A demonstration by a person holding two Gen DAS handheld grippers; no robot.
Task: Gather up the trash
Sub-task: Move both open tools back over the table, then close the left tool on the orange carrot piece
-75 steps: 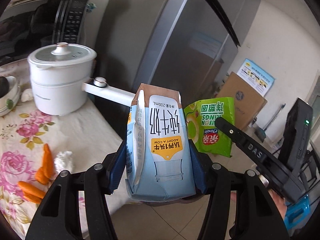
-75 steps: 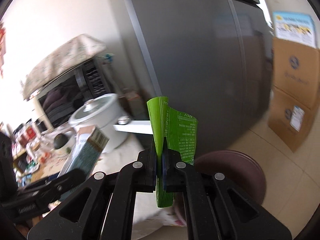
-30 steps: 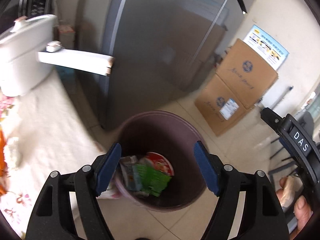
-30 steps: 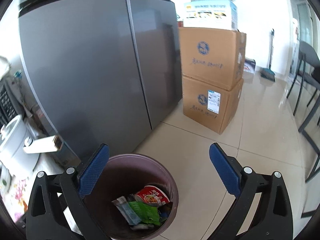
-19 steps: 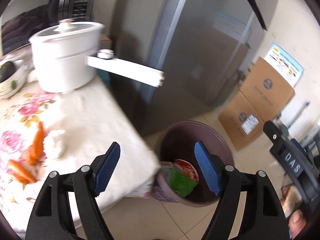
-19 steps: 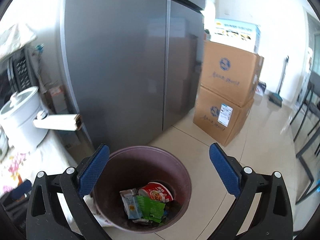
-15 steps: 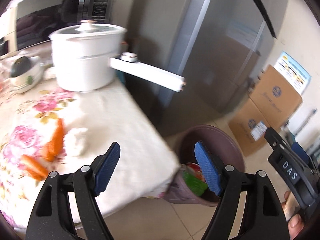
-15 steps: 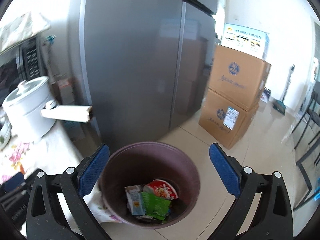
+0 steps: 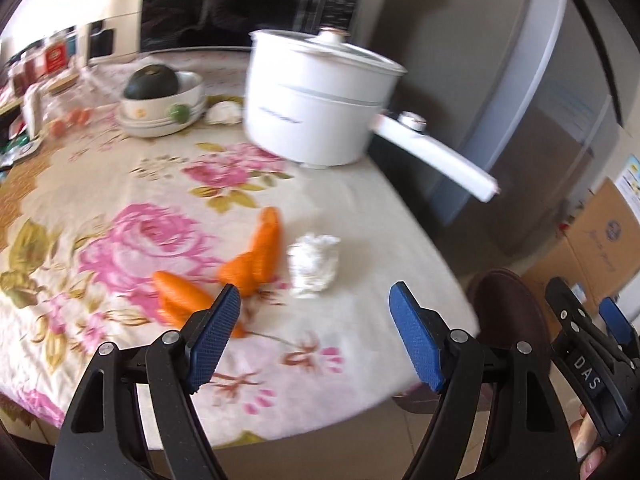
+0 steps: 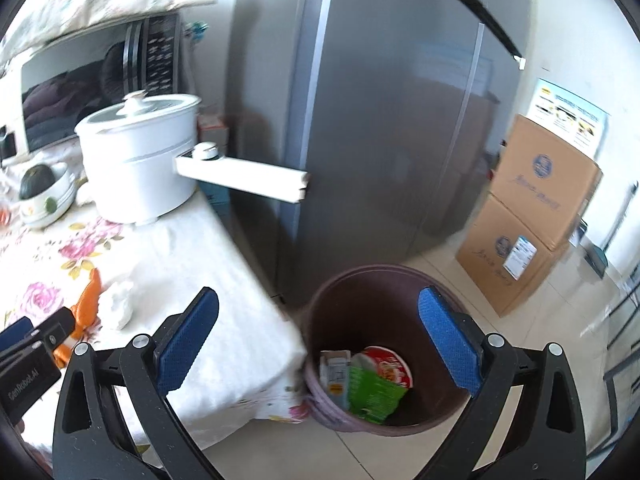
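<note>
Crumpled tissue (image 9: 313, 266) on surface (image 9: 360, 208) just ahead of left claw (image 9: 316, 340), spread, empty; right claw (image 10: 320, 344) spread, farther, over bin (image 10: 360, 276).

Round table (image 9: 360, 216) with pink floral cloth fills the left view, ahead of the tool. White electric pot (image 9: 316, 100) with long handle at its far edge, microwave (image 9: 224, 4) behind under a cloth cover. Tall grey fridge (image 10: 384, 112) dead ahead in right view. Two stacked cardboard boxes (image 10: 532, 216) to its right against a white wall (image 10: 572, 32). Pale tiled floor (image 10: 552, 340), bright daylight.
</note>
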